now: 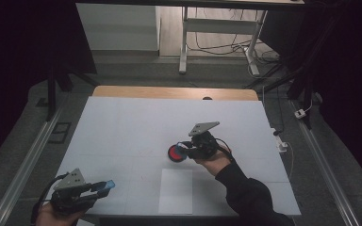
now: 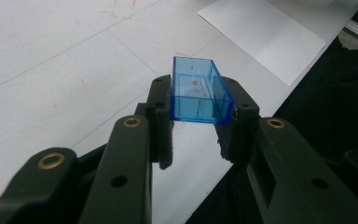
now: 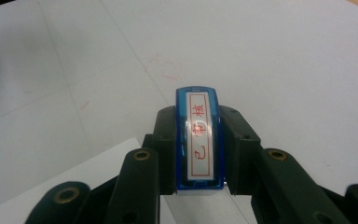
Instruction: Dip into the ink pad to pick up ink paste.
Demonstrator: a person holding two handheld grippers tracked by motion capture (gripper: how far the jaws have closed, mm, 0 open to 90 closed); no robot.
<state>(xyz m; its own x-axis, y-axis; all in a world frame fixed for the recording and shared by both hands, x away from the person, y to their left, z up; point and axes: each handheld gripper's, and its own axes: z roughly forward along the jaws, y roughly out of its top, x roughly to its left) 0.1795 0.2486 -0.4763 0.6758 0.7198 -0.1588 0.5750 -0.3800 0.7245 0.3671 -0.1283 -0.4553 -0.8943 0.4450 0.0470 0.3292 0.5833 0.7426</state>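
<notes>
— Holding two things at once, weren't we? What did each gripper have?

— Our left gripper had its jaws closed on a clear blue cap, open side up, near the front left corner of the white table. Our right gripper was clamped on a blue stamp with a label of red characters, out over the middle of the table. In the high view a red disc sat at its tip; whether that was an ink pad or part of the stamp, we couldn't tell.

— What worried us?

— We judged the cap's hard, smooth walls could slip or twist if the squeeze eased. The stamp face could smear red ink on the bare table if it came down off the paper.

— And the count?

— One stamp, one cap, one red disc, one white sheet of paper near the front edge, and two grippers.
</notes>
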